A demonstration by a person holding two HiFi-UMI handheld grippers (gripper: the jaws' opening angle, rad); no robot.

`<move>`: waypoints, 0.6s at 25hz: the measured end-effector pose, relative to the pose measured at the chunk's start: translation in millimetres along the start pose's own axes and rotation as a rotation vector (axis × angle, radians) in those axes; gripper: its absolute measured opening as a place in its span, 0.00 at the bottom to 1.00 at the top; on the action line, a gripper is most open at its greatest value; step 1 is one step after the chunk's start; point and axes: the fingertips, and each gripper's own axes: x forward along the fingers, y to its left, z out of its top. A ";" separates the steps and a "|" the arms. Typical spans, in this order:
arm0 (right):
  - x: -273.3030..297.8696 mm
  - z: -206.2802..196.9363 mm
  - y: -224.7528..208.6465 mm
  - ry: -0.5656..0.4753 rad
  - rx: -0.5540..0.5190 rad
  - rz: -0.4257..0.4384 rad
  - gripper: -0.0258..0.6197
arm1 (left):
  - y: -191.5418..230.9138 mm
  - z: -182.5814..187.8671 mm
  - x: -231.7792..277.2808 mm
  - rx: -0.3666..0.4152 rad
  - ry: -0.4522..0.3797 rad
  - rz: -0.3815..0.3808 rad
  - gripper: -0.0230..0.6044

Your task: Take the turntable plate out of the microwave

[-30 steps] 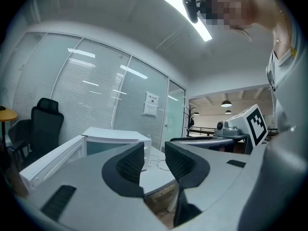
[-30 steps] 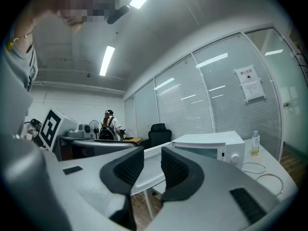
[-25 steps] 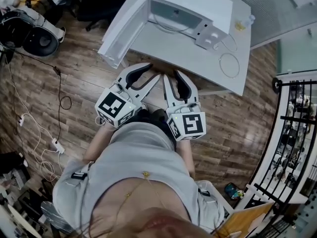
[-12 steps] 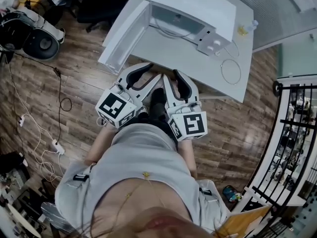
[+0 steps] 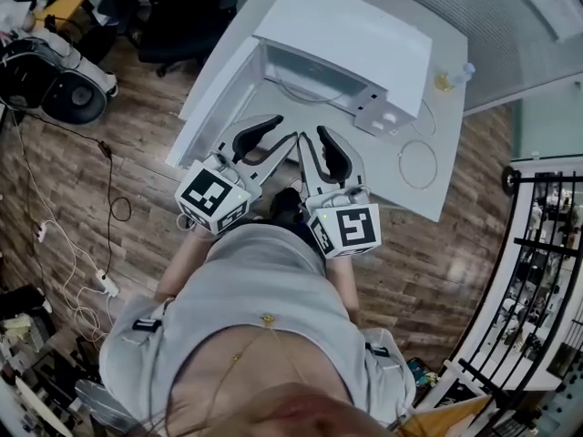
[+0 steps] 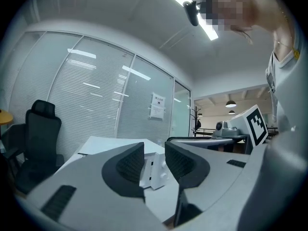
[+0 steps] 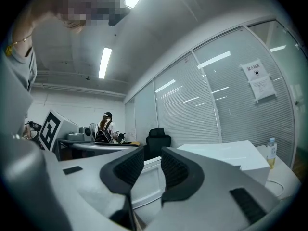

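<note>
The white microwave (image 5: 351, 35) stands on the white table (image 5: 414, 198) with its door (image 5: 214, 94) swung open to the left. Inside the cavity only a thin curved edge of the glass turntable plate (image 5: 308, 96) shows. My left gripper (image 5: 278, 135) and right gripper (image 5: 316, 139) are held side by side over the table's near edge, short of the cavity. Both point level at the microwave and stand open with nothing between the jaws. Between the jaws of the left gripper (image 6: 154, 163) I see the control panel (image 6: 155, 173). The right gripper (image 7: 152, 170) frames the open door (image 7: 147, 186).
A loose ring of cable (image 5: 416, 165) and a small bottle (image 5: 453, 76) lie on the table right of the microwave. A black office chair (image 5: 182, 7) stands at the far left, round appliances (image 5: 55, 71) and floor cables (image 5: 105, 285) to the left, a black railing (image 5: 537, 235) on the right.
The person has stepped toward the table, so the microwave now lies closer. Both grippers have moved from over the floor to over the table's near edge, jaws unchanged.
</note>
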 end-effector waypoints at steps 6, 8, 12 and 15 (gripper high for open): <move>25.5 9.8 -41.3 0.000 -0.005 0.011 0.22 | 21.9 11.8 41.7 0.006 0.004 0.017 0.25; 32.5 11.1 -53.7 0.003 -0.004 0.020 0.22 | 28.0 13.4 55.1 0.006 0.007 0.026 0.25; 43.3 13.1 -75.0 0.004 -0.001 0.042 0.22 | 36.5 14.7 78.5 0.004 0.011 0.047 0.25; 49.3 13.5 -87.2 0.010 -0.008 0.062 0.22 | 40.7 15.4 91.0 0.002 0.010 0.066 0.25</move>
